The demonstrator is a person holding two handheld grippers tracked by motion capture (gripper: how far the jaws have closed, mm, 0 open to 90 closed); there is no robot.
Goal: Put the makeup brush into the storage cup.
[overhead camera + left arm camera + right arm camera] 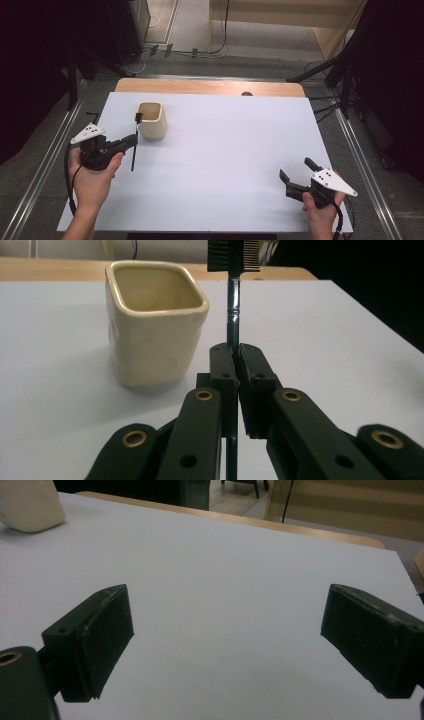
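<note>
Your left tool [234, 352] clamps a brush [233, 305], its head cut off, possibly comb-edged, just beside the cup [152, 325]. Your right tool [299, 175] gapes empty above open desk [225, 150].

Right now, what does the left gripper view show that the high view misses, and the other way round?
Left gripper view: the left claw shut on the thin black brush handle, with a bristle-and-comb head above, beside the cream square ceramic cup. High view: the right claw open and holding nothing over the white table, far from the cup. Both: cup, brush and left claw.
</note>
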